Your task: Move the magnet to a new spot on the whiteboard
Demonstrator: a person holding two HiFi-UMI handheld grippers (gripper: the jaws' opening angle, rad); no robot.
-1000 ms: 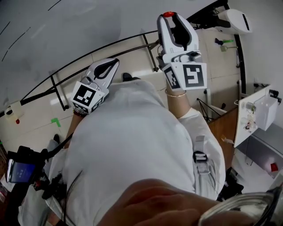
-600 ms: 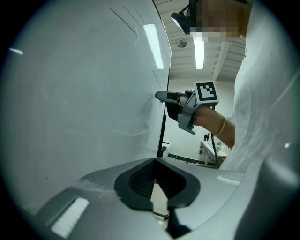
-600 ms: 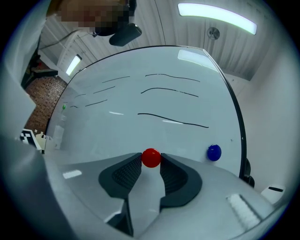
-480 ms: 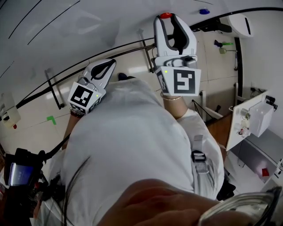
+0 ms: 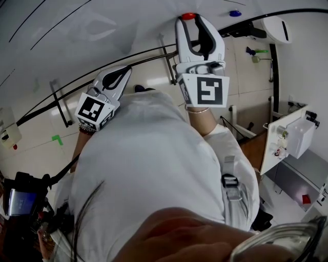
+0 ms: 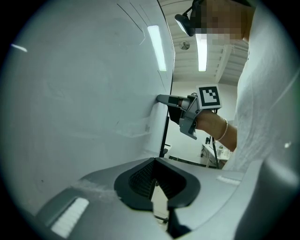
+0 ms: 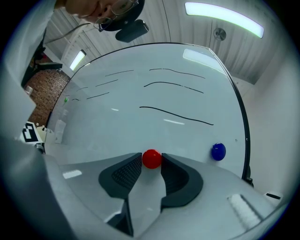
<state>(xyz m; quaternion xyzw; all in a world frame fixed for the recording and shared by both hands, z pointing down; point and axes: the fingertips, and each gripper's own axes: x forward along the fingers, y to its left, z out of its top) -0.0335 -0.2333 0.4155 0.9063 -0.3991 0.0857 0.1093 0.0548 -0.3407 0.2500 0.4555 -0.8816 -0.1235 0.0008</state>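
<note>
A red round magnet [image 7: 151, 159] sits between the pads of my right gripper [image 7: 151, 160], which is shut on it. The magnet [image 5: 188, 16] is held against the whiteboard [image 7: 154, 126], below several black pen lines. In the head view the right gripper [image 5: 190, 20] reaches up to the board at top centre. In the left gripper view its tips [image 6: 160, 98] touch the board. My left gripper [image 5: 129, 71] hangs lower and to the left, near the board, its jaws [image 6: 153, 165] together with nothing in them.
A blue magnet [image 7: 218, 151] sticks to the board right of the red one, near the black frame edge [image 7: 243, 140], and shows again [image 5: 235, 13] in the head view. A small table [image 5: 287, 138] stands on the right, and a device on a stand [image 5: 20, 197] at lower left.
Both grippers have shifted slightly left along the board, the red magnet still in the right jaws. The blue magnet has come into the head view.
</note>
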